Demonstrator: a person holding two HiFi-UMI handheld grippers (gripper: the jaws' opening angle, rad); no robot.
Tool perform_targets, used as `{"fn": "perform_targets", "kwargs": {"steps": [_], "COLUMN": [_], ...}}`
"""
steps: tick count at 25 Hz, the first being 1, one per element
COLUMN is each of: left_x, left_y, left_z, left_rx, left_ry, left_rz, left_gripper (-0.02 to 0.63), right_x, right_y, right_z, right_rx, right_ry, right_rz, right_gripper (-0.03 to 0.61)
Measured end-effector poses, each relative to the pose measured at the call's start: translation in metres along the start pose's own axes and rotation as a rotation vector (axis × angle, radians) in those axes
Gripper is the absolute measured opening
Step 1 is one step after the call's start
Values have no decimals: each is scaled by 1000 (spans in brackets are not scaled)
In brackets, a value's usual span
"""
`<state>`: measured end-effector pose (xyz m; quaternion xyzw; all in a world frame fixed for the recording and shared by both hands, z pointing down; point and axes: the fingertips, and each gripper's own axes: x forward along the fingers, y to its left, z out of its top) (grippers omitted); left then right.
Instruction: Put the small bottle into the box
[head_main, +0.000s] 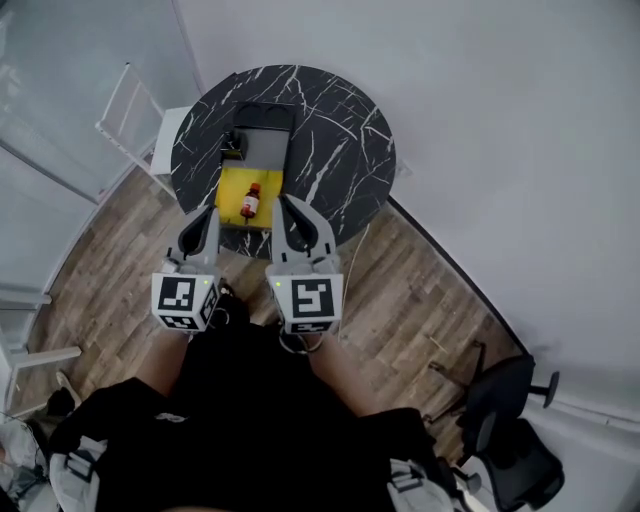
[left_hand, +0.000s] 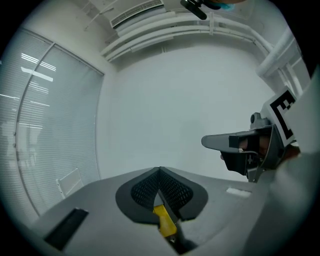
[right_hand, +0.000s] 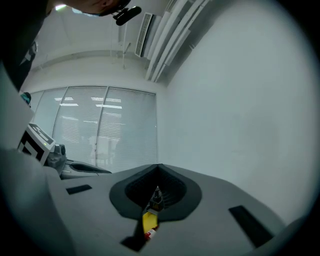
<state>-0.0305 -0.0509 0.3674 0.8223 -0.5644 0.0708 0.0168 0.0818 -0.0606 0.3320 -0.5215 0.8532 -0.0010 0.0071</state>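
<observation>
with the small bottle lying in the yellow box at the table edge, the left gripper and right gripper, both closed and empty, could nudge the box off if they dip.

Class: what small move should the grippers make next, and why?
Probably draw both away: the small brown red-capped bottle already lies inside the open yellow box, and the left gripper and right gripper are both shut and empty.

bottle label unreadable, box near corners hidden
</observation>
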Motion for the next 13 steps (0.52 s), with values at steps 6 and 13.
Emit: {"fn": "perform_targets", "kwargs": {"steps": [6,13], "left_x": [1,6], "left_y": [-1,2], "left_z": [-3,-8], "left_rx": [4,0], "left_ry": [13,26], "left_rz": [-2,-16], "left_gripper": [0,0], "right_x": [1,8], "right_y": [1,8], "right_z": [-2,-11], "right_rx": [1,12], "right_ry": [-2,14], "right_rz": [11,22], "right_gripper": [-5,-5]}}
